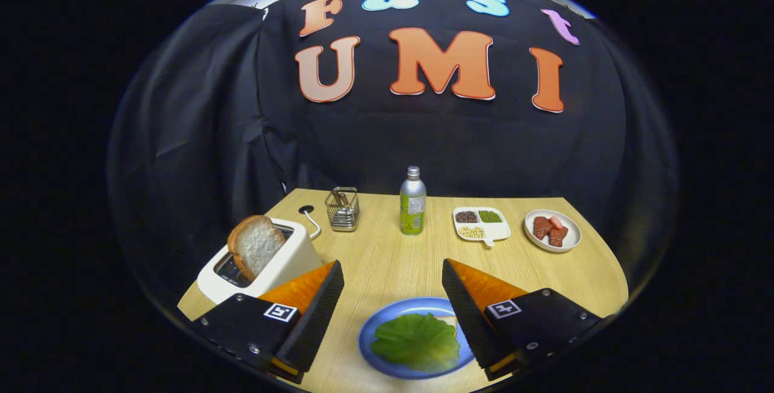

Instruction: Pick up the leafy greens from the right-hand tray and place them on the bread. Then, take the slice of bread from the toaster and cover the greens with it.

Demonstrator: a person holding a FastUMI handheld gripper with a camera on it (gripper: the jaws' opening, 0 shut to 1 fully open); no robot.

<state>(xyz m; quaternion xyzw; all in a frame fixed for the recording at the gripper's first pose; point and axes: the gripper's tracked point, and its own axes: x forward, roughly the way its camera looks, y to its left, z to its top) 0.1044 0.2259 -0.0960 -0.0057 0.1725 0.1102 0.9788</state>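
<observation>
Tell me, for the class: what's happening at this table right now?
A hand-held gripper hovers open over a blue plate, holding nothing. The leafy greens already lie on the plate, a corner of bread peeking from beneath. The other bread slice still stands in the white toaster, just ahead of one finger.

Tool [392, 272] level, its 2 fingers [314, 314] spread wide apart, gripping nothing

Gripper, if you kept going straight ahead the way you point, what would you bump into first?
Probably the green bottle, which stands on the wooden table beyond the open gripper, roughly in line with it. The blue plate with the leafy greens lies lower, between the fingers. Depth is hard to judge here.
</observation>
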